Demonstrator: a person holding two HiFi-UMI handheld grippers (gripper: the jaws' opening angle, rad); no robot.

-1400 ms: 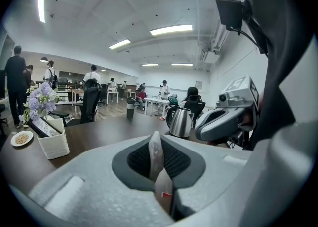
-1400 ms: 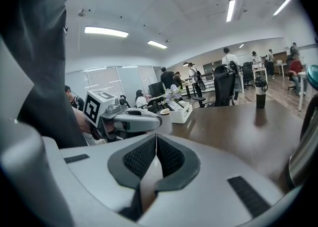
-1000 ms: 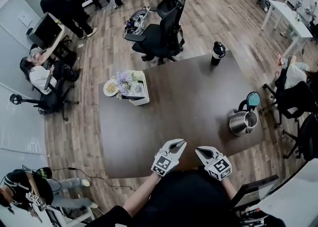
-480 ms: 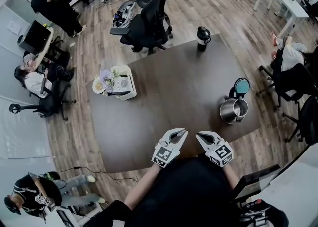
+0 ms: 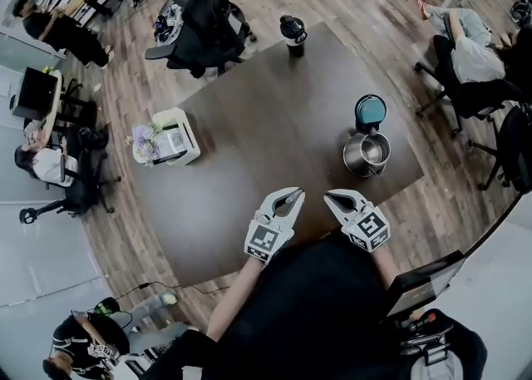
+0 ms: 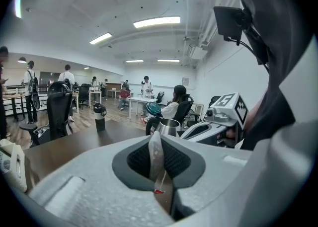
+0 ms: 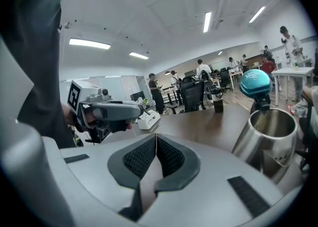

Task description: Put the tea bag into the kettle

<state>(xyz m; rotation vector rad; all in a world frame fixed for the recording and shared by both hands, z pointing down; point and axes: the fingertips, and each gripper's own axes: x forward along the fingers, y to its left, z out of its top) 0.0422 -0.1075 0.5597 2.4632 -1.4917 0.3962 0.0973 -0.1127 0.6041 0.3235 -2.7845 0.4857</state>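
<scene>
Tea bag (image 6: 155, 152) stayed clamped in left hand-held gripper (image 5: 289, 196); right hand-held gripper (image 5: 335, 197) closed, empty. Kettle (image 5: 355, 161) came nearer; drop-in looked next.

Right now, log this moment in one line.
left hand-held gripper: shut on tea bag | right hand-held gripper: shut, empty | kettle: lid open, on table

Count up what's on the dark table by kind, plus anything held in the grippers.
Stainless steel kettle with teal lid: 1
Black drink bottle: 1
White box with purple flowers: 1
White tea bag held in left gripper: 1
Total: 4
</scene>
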